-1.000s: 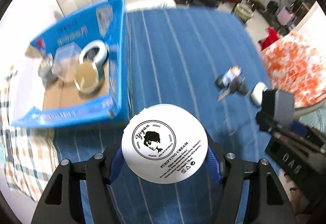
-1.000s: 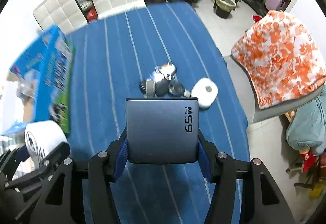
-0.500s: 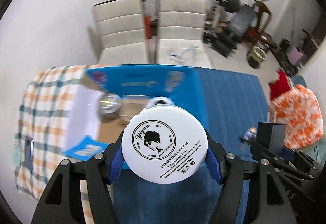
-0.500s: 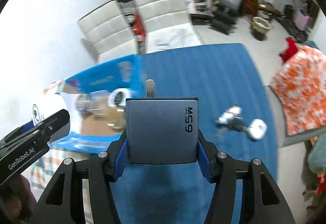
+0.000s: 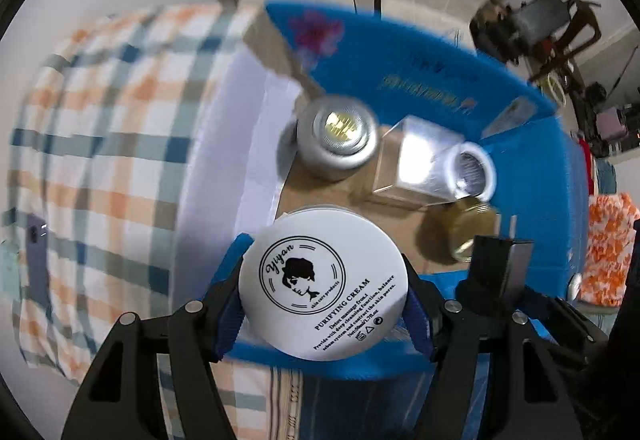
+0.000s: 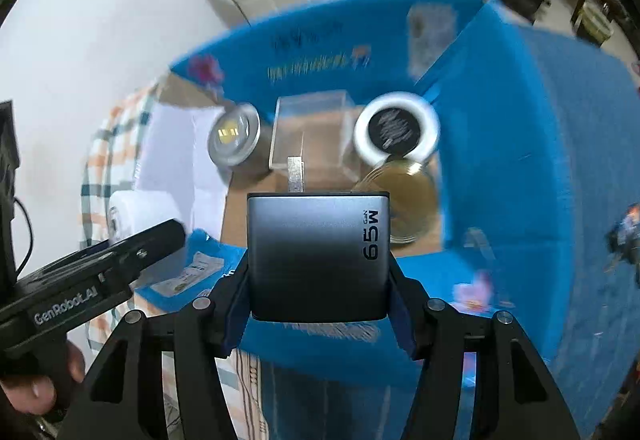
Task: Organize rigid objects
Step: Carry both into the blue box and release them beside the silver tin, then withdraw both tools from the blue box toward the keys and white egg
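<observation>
We see both fisheye views bright & evenly lit w/ dark vignette corners and strong barrel bending at the edges; the blue box (image 5: 436, 80) and the checked cloth (image 5: 100, 144) are smeared by motion blur, esp. upper half of each frame. Glare blows out the silver tin (image 5: 338, 132) lid and the clear cube (image 5: 420, 160) at center-right of the left view. Near-field stays sharp: cream jar (image 5: 323, 284) print & charger (image 6: 318, 256) "65W" are readable, w/ a soft gradient across the charger face.
</observation>
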{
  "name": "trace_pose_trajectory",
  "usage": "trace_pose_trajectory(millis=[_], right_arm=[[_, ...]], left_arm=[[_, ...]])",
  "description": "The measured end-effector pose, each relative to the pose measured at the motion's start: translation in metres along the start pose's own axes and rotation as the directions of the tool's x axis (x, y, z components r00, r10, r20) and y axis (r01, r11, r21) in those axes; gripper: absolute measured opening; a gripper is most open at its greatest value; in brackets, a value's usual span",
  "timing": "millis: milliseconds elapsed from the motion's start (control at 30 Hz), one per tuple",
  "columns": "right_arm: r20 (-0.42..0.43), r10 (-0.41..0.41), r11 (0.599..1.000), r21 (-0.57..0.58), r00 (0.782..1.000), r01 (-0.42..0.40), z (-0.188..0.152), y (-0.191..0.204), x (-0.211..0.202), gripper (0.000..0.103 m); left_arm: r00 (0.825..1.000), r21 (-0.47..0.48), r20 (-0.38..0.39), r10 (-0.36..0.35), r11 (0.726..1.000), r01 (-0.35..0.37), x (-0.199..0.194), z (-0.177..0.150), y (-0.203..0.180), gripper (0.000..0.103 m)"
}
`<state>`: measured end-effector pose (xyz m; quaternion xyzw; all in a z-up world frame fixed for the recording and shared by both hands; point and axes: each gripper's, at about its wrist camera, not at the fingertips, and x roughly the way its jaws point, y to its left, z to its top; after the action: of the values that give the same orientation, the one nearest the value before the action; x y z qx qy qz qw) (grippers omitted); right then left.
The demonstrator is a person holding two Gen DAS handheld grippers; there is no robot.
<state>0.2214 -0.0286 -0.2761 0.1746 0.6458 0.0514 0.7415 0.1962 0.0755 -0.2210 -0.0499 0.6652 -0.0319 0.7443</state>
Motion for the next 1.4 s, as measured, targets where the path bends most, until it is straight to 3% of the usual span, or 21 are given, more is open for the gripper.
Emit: trace_pose_trajectory(millis=[167,400,767,800,867,900,933,1400], right_arm=[[-0.052,-0.005,1.000,0.013,0.999,0.006,0.005,-0.003,0.048,0.061],[-0.123,-0.034,0.999,0.017,0.992,0.036,0.008,0.003,0.088,0.061],[-0.186,-0.094,0.994,0.028,0.978,0.101,0.008,0.000,0.100,0.062],[-0.184,-0.097,0.994,0.024,0.978,0.103,0.008,0.000,0.099,0.063],[-0.172,-0.113,0.993,0.018,0.979,0.118,0.006,-0.001,0.094,0.066],[-0.165,-0.119,0.992,0.018,0.979,0.124,0.006,-0.002,0.090,0.075],[-0.156,-0.123,0.992,0.018,0.980,0.127,0.006,-0.002,0.086,0.080],[-0.032,-0.212,0.977,0.005,0.977,0.212,-0.017,-0.019,0.006,0.081]], left_arm=[[0.995,0.045,-0.096,-0.013,0.999,0.017,0.039,0.010,0.000,0.066],[0.988,0.110,-0.157,0.003,0.994,0.014,0.063,0.018,-0.011,0.066],[0.978,0.127,-0.205,0.037,0.992,-0.011,0.066,0.017,-0.011,0.066],[0.978,0.122,-0.207,0.040,0.992,-0.015,0.063,0.017,-0.009,0.071],[0.979,0.119,-0.200,0.035,0.993,-0.012,0.055,0.016,-0.010,0.087],[0.981,0.120,-0.191,0.041,0.993,-0.019,0.051,0.016,-0.011,0.099],[0.985,0.123,-0.165,0.058,0.992,-0.038,0.044,0.015,-0.011,0.102],[0.995,0.097,0.043,0.095,0.990,-0.098,-0.051,-0.020,-0.025,0.103]])
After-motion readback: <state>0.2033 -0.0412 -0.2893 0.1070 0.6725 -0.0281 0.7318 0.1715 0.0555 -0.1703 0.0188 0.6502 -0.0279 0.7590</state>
